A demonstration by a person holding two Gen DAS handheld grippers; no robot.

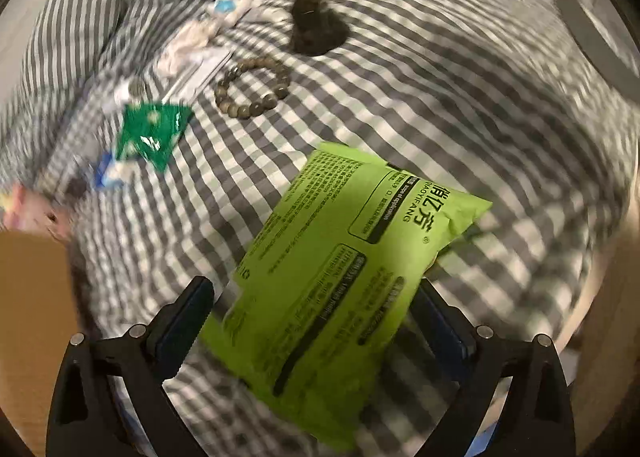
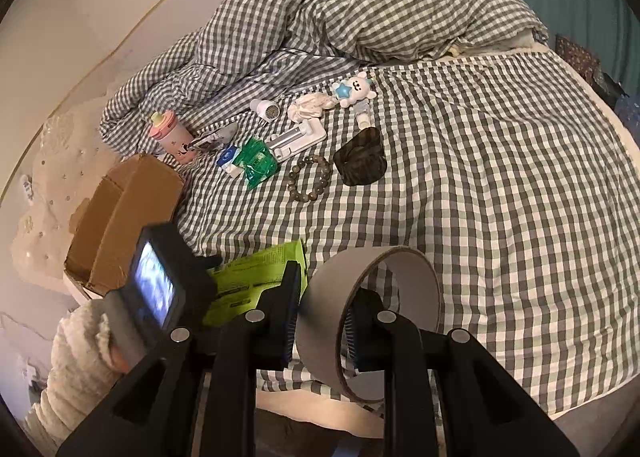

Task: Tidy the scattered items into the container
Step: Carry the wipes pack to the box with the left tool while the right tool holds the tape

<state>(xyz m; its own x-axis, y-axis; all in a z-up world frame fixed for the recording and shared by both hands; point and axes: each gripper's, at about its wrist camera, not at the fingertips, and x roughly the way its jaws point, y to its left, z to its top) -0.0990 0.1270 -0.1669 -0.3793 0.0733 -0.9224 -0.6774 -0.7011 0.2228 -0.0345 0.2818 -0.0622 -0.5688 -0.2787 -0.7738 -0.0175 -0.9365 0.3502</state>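
Observation:
My left gripper [image 1: 312,305] is shut on a lime green wipes packet [image 1: 340,265] and holds it above the checked bed; the packet also shows in the right wrist view [image 2: 256,277]. My right gripper [image 2: 324,321] is shut on the wall of a grey tape roll [image 2: 320,313], one finger inside the ring. The cardboard box [image 2: 124,217] stands open at the bed's left edge, and its corner shows in the left wrist view [image 1: 32,317]. A bead bracelet [image 1: 252,87], a dark pouch [image 1: 316,23] and a green sachet [image 1: 152,133] lie on the bed.
More items lie scattered beyond: a pink cup [image 2: 172,135], a white bear toy [image 2: 354,91], a white stand [image 2: 300,137], a crumpled cloth [image 2: 308,105], a small white plug [image 2: 264,109]. A bunched duvet [image 2: 360,5] lies at the back. The wall is at left.

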